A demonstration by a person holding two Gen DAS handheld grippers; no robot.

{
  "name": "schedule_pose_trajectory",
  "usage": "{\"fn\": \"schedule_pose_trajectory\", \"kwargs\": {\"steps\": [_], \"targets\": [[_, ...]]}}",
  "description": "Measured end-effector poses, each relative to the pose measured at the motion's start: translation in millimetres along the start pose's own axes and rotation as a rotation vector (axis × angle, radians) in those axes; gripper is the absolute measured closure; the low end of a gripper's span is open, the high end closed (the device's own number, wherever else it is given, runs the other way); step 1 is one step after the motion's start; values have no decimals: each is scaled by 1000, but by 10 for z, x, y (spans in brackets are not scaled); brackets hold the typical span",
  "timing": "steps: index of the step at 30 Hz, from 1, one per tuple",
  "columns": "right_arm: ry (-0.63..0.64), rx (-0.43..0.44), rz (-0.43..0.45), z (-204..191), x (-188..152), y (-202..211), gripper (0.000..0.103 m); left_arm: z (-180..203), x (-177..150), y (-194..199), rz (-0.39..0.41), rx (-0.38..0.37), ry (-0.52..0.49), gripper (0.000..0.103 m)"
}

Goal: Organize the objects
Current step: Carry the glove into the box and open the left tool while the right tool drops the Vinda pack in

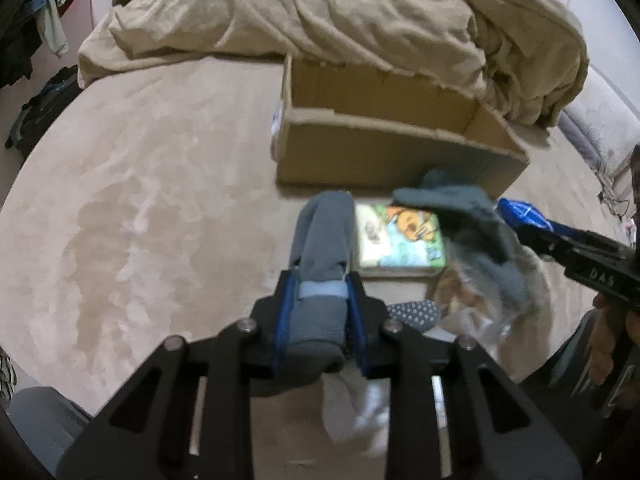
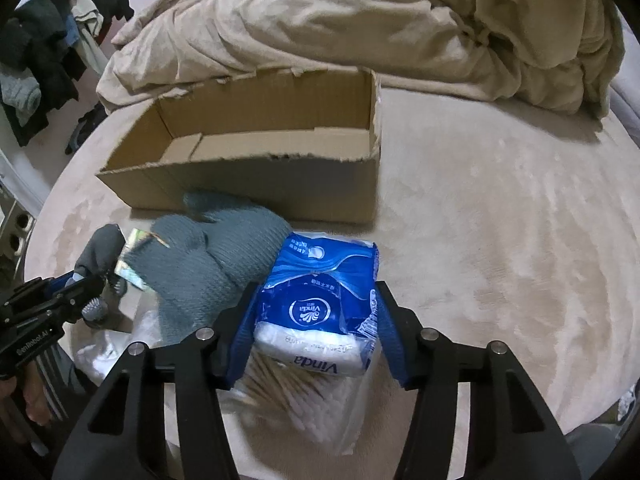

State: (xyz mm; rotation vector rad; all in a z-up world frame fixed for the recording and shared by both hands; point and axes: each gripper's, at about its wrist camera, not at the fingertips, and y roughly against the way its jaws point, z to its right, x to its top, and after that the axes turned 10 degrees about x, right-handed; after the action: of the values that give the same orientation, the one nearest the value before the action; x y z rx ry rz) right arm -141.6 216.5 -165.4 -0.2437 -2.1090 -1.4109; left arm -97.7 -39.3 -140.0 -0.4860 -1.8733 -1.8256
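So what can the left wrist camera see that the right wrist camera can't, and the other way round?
Only the left wrist view shows the full colourful cartoon picture on the tin and the grey sock clamped in the left gripper. Only the right wrist view shows the blue Vinda tissue pack held in the right gripper, the bag of cotton swabs under it, and the bare floor inside the cardboard box. Both show the box, the grey-green knit glove, the bunched beige blanket and the beige bed surface.
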Motion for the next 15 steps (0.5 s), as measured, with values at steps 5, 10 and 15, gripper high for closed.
{"fn": "schedule_pose_trajectory", "kwargs": {"steps": [5,10,15], "targets": [[10,11,34,-63,33,261,46,1,60,268,36,-26,8,76],[20,15,73,-156,22,652,46,-18,33,573,56,-43,30,76],[27,27,103,-249,13,1006,46,68,87,926,103,-73,21,76]]}}
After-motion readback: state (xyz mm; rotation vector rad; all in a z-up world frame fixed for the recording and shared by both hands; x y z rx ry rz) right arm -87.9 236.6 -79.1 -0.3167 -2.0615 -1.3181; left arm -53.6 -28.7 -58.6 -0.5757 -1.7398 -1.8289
